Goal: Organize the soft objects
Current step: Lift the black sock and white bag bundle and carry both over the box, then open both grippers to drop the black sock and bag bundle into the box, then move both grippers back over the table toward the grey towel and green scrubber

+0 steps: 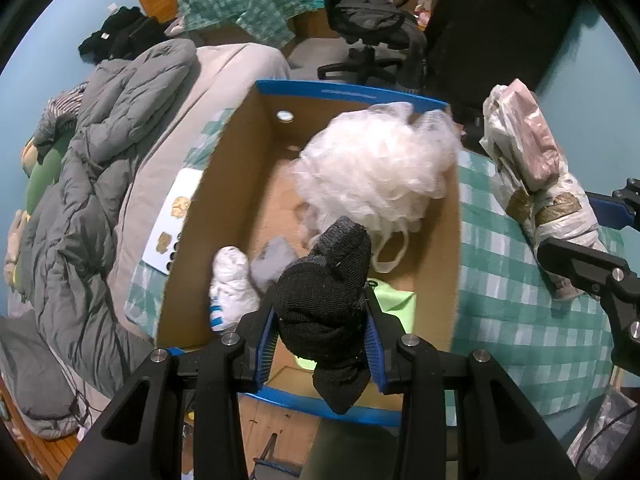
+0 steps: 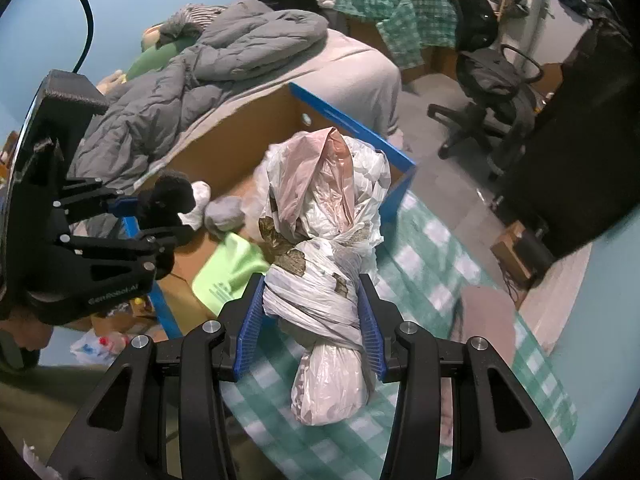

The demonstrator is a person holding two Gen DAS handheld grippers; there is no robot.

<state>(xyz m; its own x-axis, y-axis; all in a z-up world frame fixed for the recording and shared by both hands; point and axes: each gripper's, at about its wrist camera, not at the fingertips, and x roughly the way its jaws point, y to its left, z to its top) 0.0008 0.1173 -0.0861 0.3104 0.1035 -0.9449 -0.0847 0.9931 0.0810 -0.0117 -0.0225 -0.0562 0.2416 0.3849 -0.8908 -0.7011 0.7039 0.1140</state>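
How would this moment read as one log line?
left fingers: black sock held | right fingers: bag bundle held | both by box

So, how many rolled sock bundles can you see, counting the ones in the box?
3. A black sock bundle is clamped in the left hand-held gripper; white and grey bundles lie inside the cardboard box. More may be hidden.

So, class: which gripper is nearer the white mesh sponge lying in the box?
Left. The left gripper hangs over the box just beside the sponge; the right gripper is outside the box, over the checked cloth.
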